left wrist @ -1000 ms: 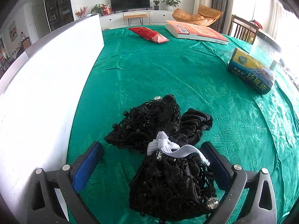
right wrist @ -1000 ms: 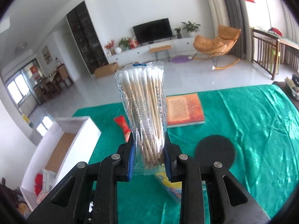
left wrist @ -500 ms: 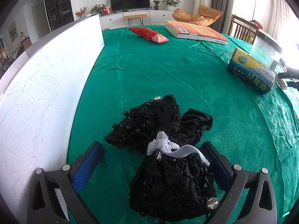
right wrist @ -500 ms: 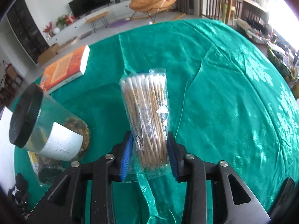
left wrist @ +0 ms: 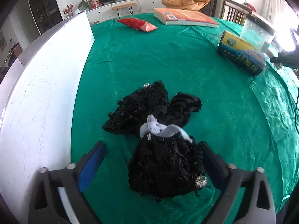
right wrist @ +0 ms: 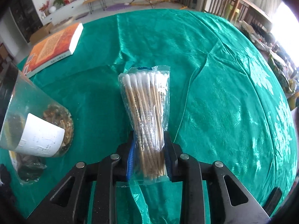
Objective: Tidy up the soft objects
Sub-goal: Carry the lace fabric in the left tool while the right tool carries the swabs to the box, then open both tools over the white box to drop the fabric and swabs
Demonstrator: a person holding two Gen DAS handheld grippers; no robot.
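Green tablecloth (right wrist: 224, 74) lay beneath a cotton swab packet (right wrist: 147, 119) pinched upright in the right gripper (right wrist: 149, 158), near a clear jar (right wrist: 35, 123). Black lace bundle (left wrist: 155, 140) rested between the spread left gripper (left wrist: 151, 160), beside a white box (left wrist: 37, 100).

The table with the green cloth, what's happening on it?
A person is tidying up soft things with a grabbing tool in each hand. The right tool is shut on a pack of cotton swabs, held above the green cloth next to a clear jar. The left tool is open around a black lace bundle lying on the cloth, not squeezing it yet. A white box stands to the left.
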